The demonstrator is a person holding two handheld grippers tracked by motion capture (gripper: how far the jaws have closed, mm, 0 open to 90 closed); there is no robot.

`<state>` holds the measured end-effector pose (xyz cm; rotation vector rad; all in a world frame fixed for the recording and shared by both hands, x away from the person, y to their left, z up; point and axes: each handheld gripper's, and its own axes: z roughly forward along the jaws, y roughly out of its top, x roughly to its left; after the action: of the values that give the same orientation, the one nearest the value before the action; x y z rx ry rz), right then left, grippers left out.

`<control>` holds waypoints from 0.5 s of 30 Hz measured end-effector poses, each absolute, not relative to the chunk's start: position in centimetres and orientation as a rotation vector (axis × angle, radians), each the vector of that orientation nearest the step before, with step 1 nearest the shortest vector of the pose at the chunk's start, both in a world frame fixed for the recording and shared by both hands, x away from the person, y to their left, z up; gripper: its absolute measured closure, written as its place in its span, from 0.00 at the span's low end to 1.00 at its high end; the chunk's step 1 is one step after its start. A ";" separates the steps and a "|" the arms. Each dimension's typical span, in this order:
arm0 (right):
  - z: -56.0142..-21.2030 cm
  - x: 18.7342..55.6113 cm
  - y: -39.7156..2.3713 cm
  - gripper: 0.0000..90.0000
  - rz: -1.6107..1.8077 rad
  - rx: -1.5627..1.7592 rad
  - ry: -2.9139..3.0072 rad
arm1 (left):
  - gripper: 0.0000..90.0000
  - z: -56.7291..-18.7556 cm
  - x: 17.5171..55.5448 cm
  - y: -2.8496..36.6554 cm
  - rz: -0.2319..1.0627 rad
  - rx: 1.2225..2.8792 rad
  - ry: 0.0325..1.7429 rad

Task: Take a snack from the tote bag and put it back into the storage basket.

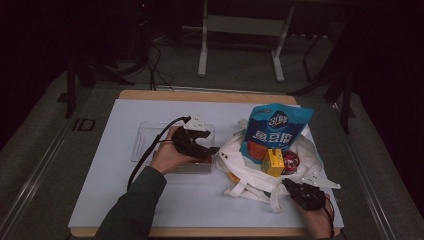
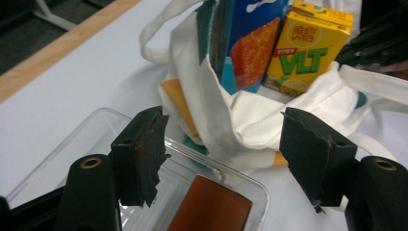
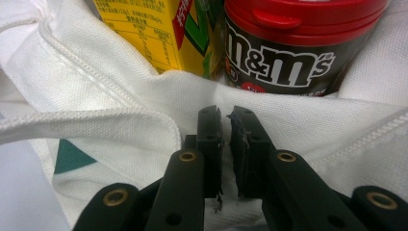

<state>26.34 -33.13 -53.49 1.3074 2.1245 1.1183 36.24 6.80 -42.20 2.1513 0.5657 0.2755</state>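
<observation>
Left gripper (image 1: 212, 150) sits over the near-right corner of a clear plastic tray (image 1: 145, 135), fingers (image 2: 139, 154) spread wide, nothing between the pads. Just past those fingers: the white tote bag (image 2: 240, 120), its rim almost against the tray edge. A brown flat item (image 2: 209, 209) lies in the tray directly below the gap. Beyond the bag rim stand a blue snack packet (image 2: 250, 43) and a yellow drink carton (image 2: 303, 53). Open white tabletop (image 1: 125, 200) to the left of the tray and toward the person's side; little room between tray and bag.

Right gripper (image 1: 292, 187) at the bag's near-right edge, fingers (image 3: 211, 144) nearly together, a thin slit left; they lie on or against the white cloth, cannot tell if a fold is pinched. Straight ahead of them, inside the bag: the carton and a red-lidded candy tub (image 3: 293, 43), touching side by side.

Left forearm comes in diagonally from the bottom, hand wrapped round the gripper body; right hand (image 1: 320, 222) low at the tabletop's near edge
</observation>
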 end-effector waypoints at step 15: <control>-53.5 26.3 -33.2 0.91 1.121 1.308 2.125 | 0.37 -41.5 35.6 5.0 0.326 2.150 0.534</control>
<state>26.35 -33.15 -53.50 1.3082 2.1246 1.1208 35.63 5.01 -41.49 2.1504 0.5336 0.3259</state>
